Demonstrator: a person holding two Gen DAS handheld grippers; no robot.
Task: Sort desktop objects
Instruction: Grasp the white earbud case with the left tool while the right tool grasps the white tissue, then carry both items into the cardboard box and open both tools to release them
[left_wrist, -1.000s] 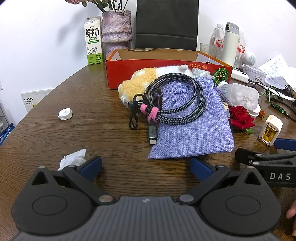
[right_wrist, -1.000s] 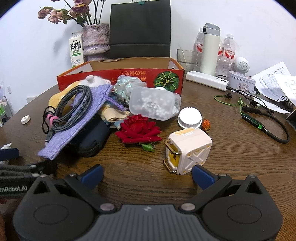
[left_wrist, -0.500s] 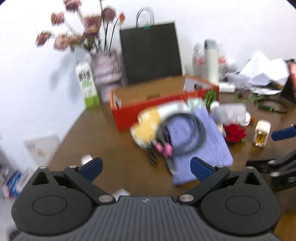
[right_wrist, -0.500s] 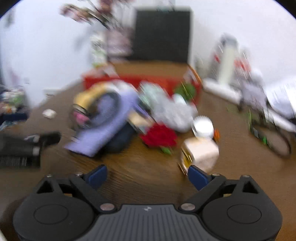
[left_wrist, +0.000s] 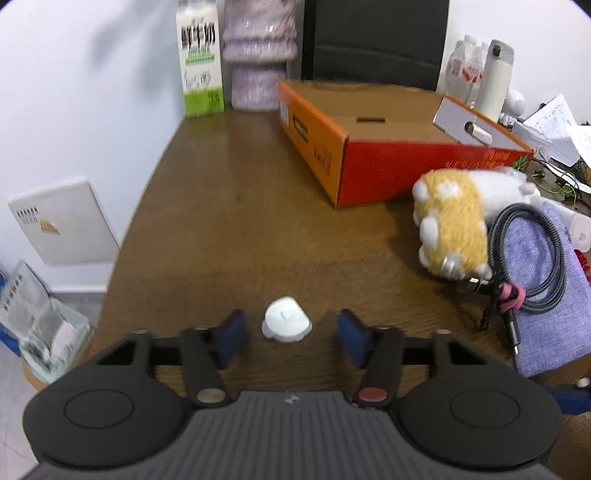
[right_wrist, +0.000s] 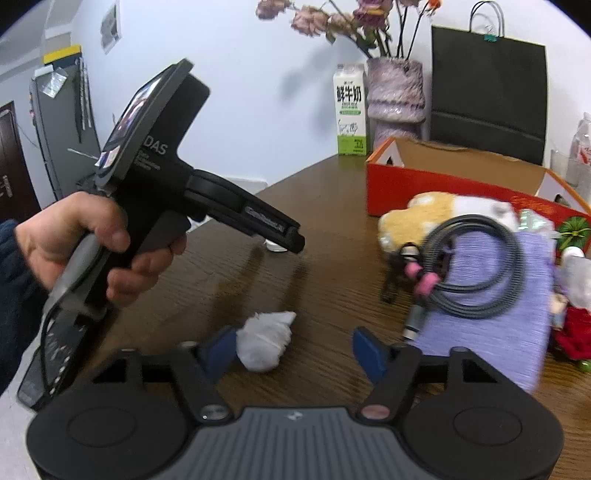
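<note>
My left gripper (left_wrist: 288, 334) is open, its blue pads on either side of a small white round cap (left_wrist: 286, 325) on the brown table, not touching it. My right gripper (right_wrist: 295, 347) is open, low over the table; a crumpled white tissue (right_wrist: 264, 341) lies by its left pad (right_wrist: 218, 350). In the right wrist view a hand holds the left gripper's body (right_wrist: 155, 177) at the left. The orange cardboard box (left_wrist: 388, 147) stands open behind. A yellow-white plush toy (left_wrist: 454, 221) and a coiled braided cable (left_wrist: 532, 254) lie on a purple cloth pouch (left_wrist: 546, 314).
A milk carton (left_wrist: 199, 55), a purple vase (left_wrist: 258, 51) and a black paper bag (right_wrist: 487, 85) stand at the back. A white thermos (left_wrist: 496, 77), bottles and papers are at the far right. The table's left edge (left_wrist: 144, 206) curves nearby.
Both grippers swung left. The left one has come down around the white cap; the right one now has the tissue by its left pad. The charger and rose left the middle of view.
</note>
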